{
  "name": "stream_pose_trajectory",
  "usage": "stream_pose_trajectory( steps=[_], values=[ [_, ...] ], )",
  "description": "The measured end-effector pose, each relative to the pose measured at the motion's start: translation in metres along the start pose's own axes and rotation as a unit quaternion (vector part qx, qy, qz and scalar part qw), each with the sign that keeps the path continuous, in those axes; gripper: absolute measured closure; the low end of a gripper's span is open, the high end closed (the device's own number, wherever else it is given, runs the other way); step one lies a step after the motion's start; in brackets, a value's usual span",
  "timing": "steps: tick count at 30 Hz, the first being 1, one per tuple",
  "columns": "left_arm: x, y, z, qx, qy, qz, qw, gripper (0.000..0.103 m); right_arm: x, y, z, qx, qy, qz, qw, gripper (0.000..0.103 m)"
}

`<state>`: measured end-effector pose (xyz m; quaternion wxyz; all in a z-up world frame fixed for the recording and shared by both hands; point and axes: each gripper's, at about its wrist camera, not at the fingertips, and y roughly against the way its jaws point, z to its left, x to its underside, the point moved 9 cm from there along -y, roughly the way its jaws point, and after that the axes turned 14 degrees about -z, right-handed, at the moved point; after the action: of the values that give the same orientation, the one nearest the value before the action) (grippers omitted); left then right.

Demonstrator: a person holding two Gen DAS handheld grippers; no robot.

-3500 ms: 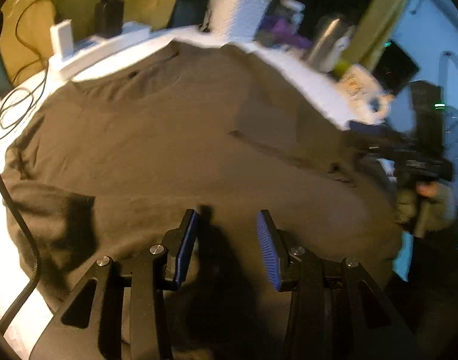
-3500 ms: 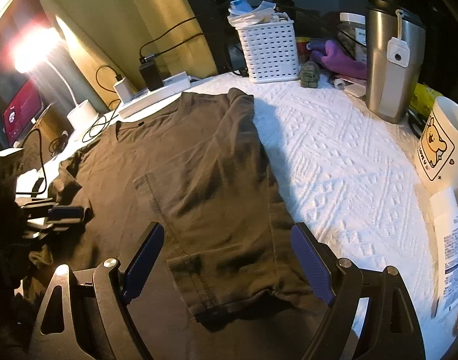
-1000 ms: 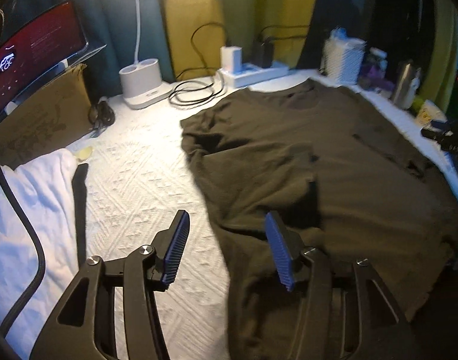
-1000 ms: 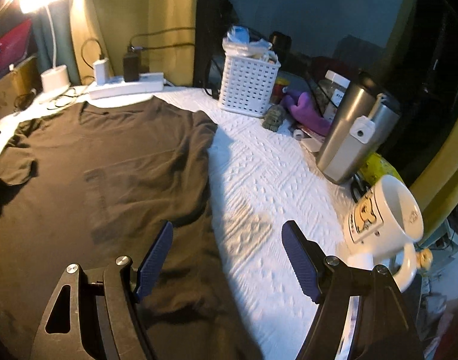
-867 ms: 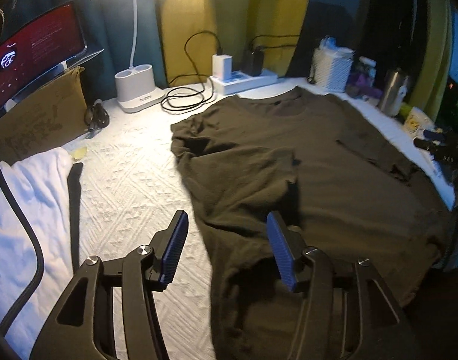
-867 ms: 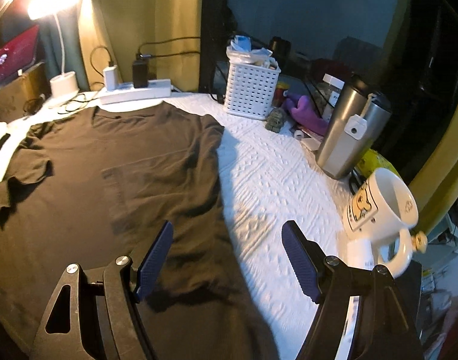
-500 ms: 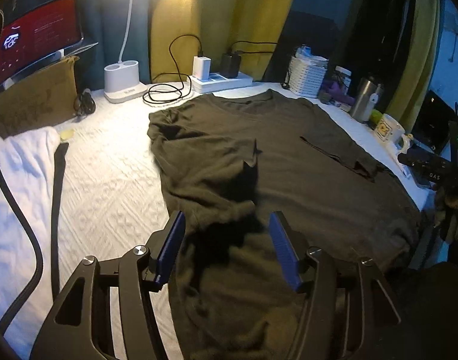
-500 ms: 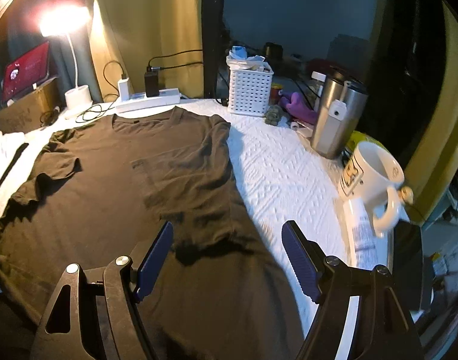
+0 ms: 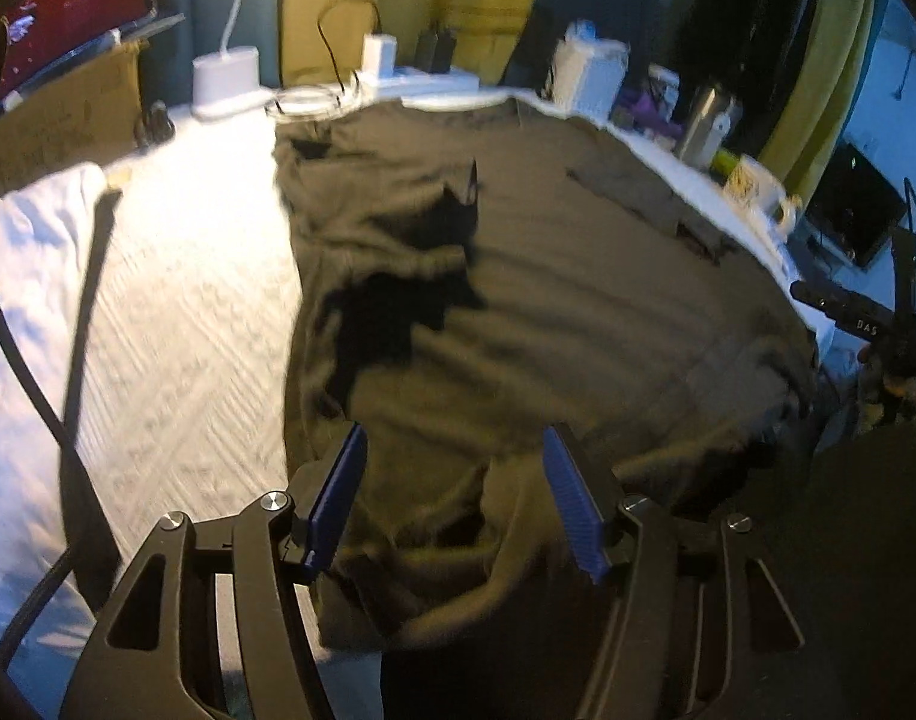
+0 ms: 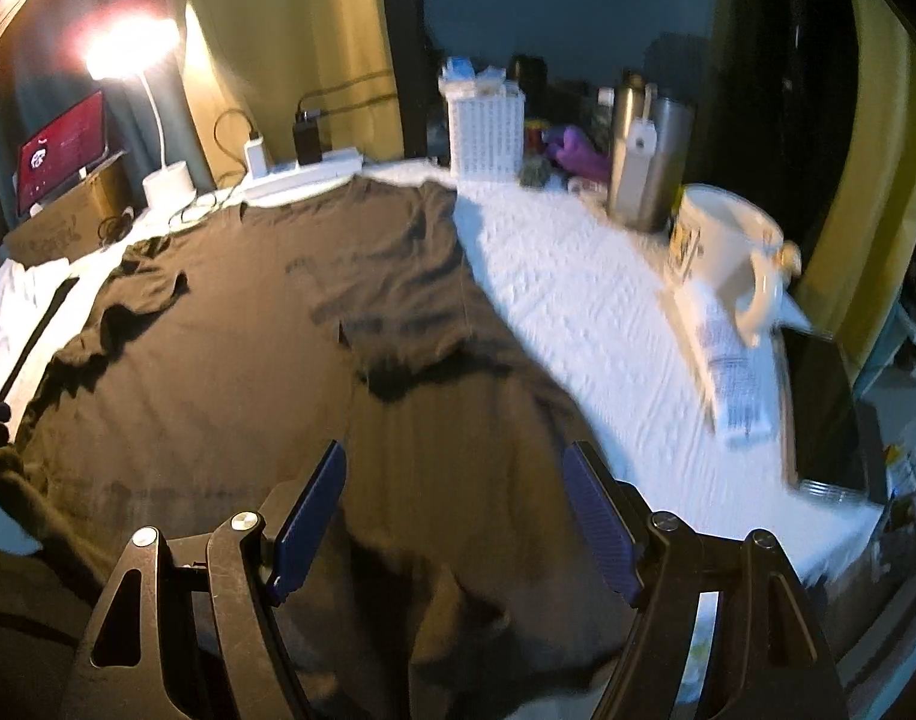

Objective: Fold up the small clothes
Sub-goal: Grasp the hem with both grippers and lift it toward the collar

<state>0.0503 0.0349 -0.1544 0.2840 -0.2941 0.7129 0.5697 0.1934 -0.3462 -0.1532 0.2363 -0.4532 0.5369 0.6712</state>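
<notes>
A dark olive T-shirt [image 9: 548, 300] lies flat on the white textured bed cover [image 9: 188, 300], neck at the far end and both sleeves folded inward. My left gripper [image 9: 455, 480] hovers open over the near left part of the hem, which is bunched below it; nothing is between its blue pads. My right gripper [image 10: 458, 516] hangs open above the shirt [image 10: 248, 330] at its near right corner, its jaws wide and empty. At the right edge of the left wrist view I see the right gripper [image 9: 848, 312] in a hand.
A white basket [image 10: 485, 132], a steel tumbler [image 10: 650, 162], a mug [image 10: 722, 246] and a black slab [image 10: 830, 414] line the right side. A power strip [image 10: 302, 177], a lamp base [image 10: 167, 183] and a red screen [image 10: 62, 150] stand at the back. White cloth [image 9: 26, 252] lies left.
Both grippers have drawn back toward the near hem, so more of the shirt shows ahead. The left jaws stand slightly wider. The shirt has not moved.
</notes>
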Motion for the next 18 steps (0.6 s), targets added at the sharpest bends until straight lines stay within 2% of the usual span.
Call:
stream_pose_trajectory(
  steps=[4,7,9,10,12,13,15,18],
  values=[
    [0.017,-0.002,-0.011,0.039,0.011,0.042,0.9983,0.042,0.023,0.007,-0.004,-0.007,0.002,0.023,1.000,0.026],
    [0.024,-0.002,-0.015,0.045,0.002,0.058,0.9973,0.043,0.031,0.015,-0.007,-0.016,-0.001,0.031,0.999,0.026],
    [0.025,-0.001,-0.019,0.047,-0.009,0.058,0.9972,0.057,0.038,0.016,-0.005,-0.029,-0.006,0.040,0.999,0.028],
    [0.025,0.000,-0.020,0.048,-0.014,0.056,0.9971,0.060,0.044,0.015,-0.001,-0.036,-0.005,0.048,0.998,0.032],
    [0.023,0.004,-0.024,0.047,-0.030,0.045,0.9974,0.071,0.053,0.011,0.005,-0.042,0.001,0.062,0.997,0.058],
    [0.021,0.004,-0.024,0.045,-0.034,0.040,0.9976,0.073,0.057,0.009,0.010,-0.048,0.005,0.067,0.997,0.064],
    [0.013,0.009,-0.024,0.042,-0.037,0.021,0.9982,0.082,0.060,0.007,0.018,-0.061,0.010,0.070,0.996,0.090],
    [-0.007,0.024,-0.025,0.047,-0.037,-0.024,0.9979,0.084,0.051,0.009,0.023,-0.058,0.028,0.053,0.997,0.096]
  ],
)
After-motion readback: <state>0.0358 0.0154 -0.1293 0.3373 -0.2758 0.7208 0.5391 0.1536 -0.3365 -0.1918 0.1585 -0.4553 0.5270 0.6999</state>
